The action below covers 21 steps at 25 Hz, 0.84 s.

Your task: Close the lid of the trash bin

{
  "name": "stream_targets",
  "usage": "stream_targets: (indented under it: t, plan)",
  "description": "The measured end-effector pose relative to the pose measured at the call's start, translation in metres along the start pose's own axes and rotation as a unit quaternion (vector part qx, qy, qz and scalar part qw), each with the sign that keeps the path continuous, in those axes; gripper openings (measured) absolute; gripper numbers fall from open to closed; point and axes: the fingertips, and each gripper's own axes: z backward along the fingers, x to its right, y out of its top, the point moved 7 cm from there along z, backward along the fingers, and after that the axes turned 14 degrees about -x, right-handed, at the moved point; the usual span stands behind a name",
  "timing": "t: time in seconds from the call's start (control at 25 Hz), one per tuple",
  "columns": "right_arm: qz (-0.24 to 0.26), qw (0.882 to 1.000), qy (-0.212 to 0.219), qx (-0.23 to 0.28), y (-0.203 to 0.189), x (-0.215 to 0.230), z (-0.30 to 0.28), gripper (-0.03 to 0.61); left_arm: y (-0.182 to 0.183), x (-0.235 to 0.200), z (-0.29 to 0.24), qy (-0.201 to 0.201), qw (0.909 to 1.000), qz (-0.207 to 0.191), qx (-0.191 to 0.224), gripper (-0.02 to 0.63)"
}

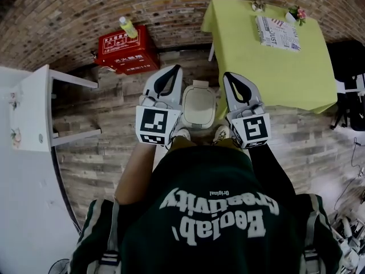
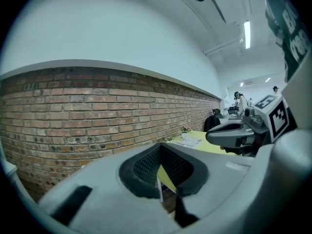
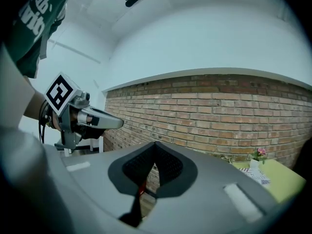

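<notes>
The small cream trash bin (image 1: 199,104) stands on the wood floor right in front of the person's feet, and its lid lies flat on top. My left gripper (image 1: 175,68) hovers at the bin's left side and my right gripper (image 1: 228,75) at its right, both pointing forward toward the brick wall and clear of the bin. In the left gripper view the left gripper (image 2: 161,147) has its tips together with nothing between them. In the right gripper view the right gripper (image 3: 155,145) is likewise shut and empty. The bin is hidden in both gripper views.
A yellow-green table (image 1: 274,56) with a newspaper (image 1: 278,33) stands just right of the bin. A red fire-equipment box (image 1: 126,51) sits against the brick wall at the back left. A white shelf unit (image 1: 34,107) is at the left, a black chair (image 1: 351,67) at the far right.
</notes>
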Motion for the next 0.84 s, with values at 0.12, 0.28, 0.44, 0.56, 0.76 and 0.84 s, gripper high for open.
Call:
stream_targets:
  t: [0.12, 0.28, 0.44, 0.56, 0.76, 0.84]
  plan:
    - [-0.005, 1.0, -0.005, 0.001, 0.0, -0.003, 0.005, 0.012, 0.0, 0.0, 0.005, -0.002, 1.0, -0.002, 0.007, 0.006]
    - [-0.008, 1.0, -0.014, 0.0, -0.002, -0.008, 0.01, 0.012, 0.003, 0.002, 0.011, -0.012, 0.9997, -0.01, 0.017, 0.006]
    - [-0.016, 1.0, -0.022, 0.002, -0.003, -0.011, 0.015, 0.012, -0.003, 0.004, 0.014, -0.02, 0.9996, -0.015, 0.016, 0.006]
    - [-0.017, 1.0, -0.023, 0.001, -0.004, -0.015, 0.018, 0.012, -0.002, 0.006, 0.018, -0.022, 0.9994, -0.017, 0.019, 0.006]
    - [-0.022, 0.999, -0.029, 0.001, -0.006, -0.014, 0.022, 0.012, 0.0, 0.009, 0.022, -0.027, 0.9992, -0.019, 0.024, 0.006]
    - [-0.025, 0.999, -0.031, 0.001, -0.008, -0.014, 0.023, 0.012, -0.001, 0.01, 0.022, -0.028, 0.9991, -0.019, 0.023, 0.007]
